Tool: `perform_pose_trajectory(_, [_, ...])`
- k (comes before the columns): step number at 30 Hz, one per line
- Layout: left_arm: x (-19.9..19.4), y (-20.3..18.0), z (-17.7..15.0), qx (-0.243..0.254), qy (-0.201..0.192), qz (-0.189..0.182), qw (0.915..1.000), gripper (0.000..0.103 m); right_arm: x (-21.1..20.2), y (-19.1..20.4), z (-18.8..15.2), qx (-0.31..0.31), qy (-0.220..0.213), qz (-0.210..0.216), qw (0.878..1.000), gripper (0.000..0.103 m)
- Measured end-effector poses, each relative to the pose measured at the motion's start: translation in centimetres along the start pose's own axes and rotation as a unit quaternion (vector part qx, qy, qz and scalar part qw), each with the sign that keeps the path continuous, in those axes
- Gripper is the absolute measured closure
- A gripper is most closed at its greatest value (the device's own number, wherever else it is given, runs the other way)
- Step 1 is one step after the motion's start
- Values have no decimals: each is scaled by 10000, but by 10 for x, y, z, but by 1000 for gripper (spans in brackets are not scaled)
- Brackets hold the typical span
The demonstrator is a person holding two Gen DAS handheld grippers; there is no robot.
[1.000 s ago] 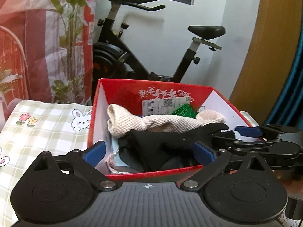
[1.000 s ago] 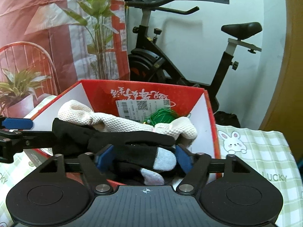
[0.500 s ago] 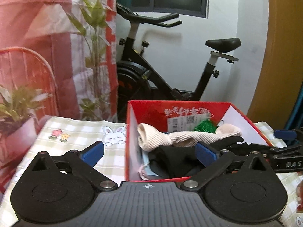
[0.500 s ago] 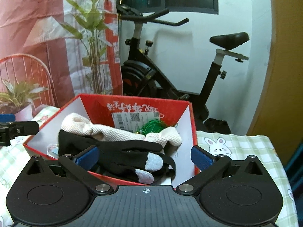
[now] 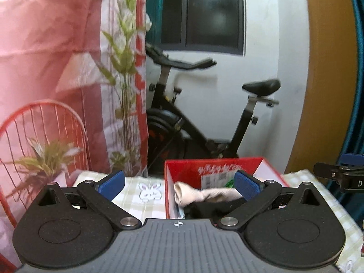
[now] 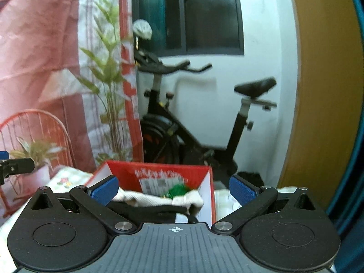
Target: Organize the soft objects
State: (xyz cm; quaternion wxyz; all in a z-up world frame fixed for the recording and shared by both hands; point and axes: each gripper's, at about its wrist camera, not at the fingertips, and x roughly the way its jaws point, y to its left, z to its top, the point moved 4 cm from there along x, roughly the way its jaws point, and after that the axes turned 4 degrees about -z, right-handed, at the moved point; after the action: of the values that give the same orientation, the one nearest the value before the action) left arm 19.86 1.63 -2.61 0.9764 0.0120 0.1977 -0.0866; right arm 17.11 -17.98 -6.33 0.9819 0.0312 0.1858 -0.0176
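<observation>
Straight off, left wrist view: left gripper (image 5: 179,183) fingers spread wide, nothing between the pads. Beyond it the red box (image 5: 169,195) sits on the checked tablecloth (image 5: 145,195), with a cream glove (image 5: 200,194) lying over a black glove (image 5: 209,208) inside.

Right wrist view: right gripper (image 6: 174,190) also spread wide and empty. Same box (image 6: 208,195), a green bundle (image 6: 177,191) at its far side, exercise bike (image 6: 182,132) behind.
</observation>
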Motion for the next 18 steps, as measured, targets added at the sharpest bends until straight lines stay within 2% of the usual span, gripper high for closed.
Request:
perform_pose_trajectory(5, [-45, -6, 21, 83, -245, -89, 9996, 0, -54, 2, 26, 24, -411, -26, 9991, 0])
perform_pose_trajectory(14, [-115, -21, 39, 248, -565, 111, 9980, 0, -135, 12, 51, 43, -710, -293, 9970, 0])
perform_pose_trajectory(18, [-128, -26, 38, 305, -584, 165, 9977, 0, -154, 12, 51, 108, -694, -263, 9972, 0])
